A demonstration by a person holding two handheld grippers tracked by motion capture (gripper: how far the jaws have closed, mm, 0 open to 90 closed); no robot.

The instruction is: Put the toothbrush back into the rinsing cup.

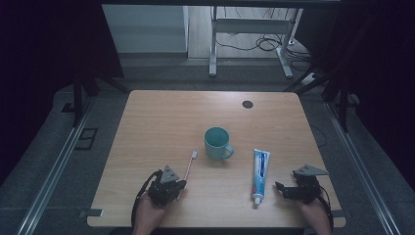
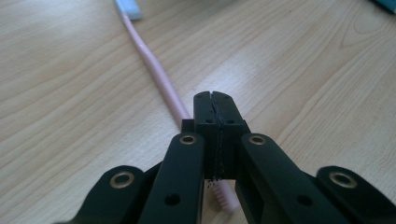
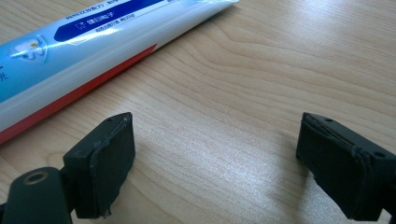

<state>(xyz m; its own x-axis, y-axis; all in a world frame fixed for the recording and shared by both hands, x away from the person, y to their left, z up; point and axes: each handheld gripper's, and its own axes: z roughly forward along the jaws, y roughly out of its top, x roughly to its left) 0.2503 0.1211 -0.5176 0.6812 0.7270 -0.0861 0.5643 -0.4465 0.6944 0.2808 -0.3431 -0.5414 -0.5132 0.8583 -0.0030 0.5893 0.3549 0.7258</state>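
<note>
Near edge, L side: left gripper (image 1: 179, 186) low over the table (image 1: 147, 127), jaws fully closed, pads meeting. The pink toothbrush (image 2: 156, 72) passes beneath them; its handle end shows below the pads. Cannot tell whether handle is actually pinched or merely lying under.

Near edge, R side: right gripper (image 1: 280, 188) jaws wide apart, nothing between, resting just beside the toothpaste tube (image 3: 93, 42).

Mid-table: toothbrush lies flat, bristle head (image 1: 194, 154) pointing away twd the teal mug (image 1: 217, 143), just left of it, not touching.

Handling, est.: brush is light, thin, stiff, smooth plastic, liable to pivot or slip if gripped at the extreme end. Recommend hold on handle nearer mid-length, pads square across it.
</note>
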